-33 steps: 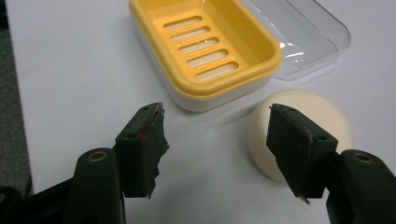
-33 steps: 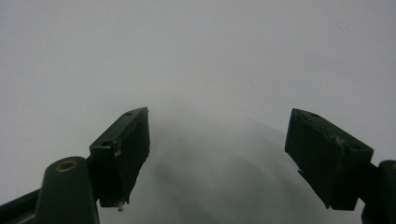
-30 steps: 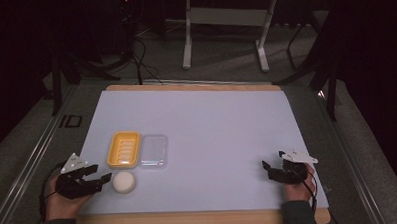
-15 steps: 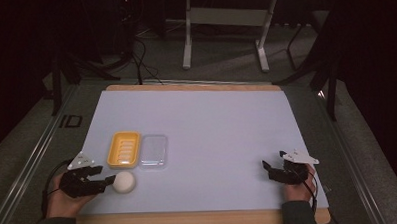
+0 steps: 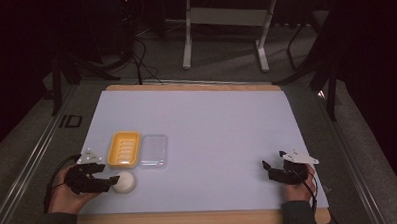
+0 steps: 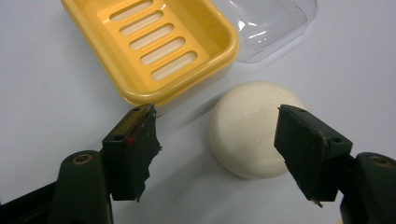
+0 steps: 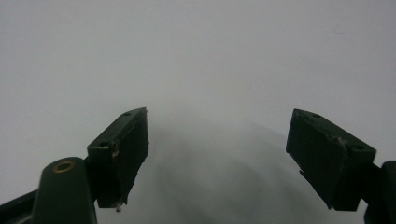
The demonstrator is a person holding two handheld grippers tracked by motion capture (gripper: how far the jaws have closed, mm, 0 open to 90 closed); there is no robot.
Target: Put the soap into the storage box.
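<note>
A round cream soap (image 6: 252, 128) is seen on the desk (image 5: 212, 121) near its front left corner, just beside a yellow slotted dish (image 6: 154, 46) — a clear lid (image 6: 266, 23) lies against the dish's far side. No writing is legible on them. The left hand-held gripper (image 6: 217, 149) is held low and has just been opening; the soap sits between its jaws, unpressed. The right hand-held gripper (image 7: 217, 154) is parted wide over bare desk.

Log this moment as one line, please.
left gripper: open, jaws just opening, soap partly between, ungripped | right gripper: open, over bare mat | yellow dish: empty | clear lid: beside dish
</note>
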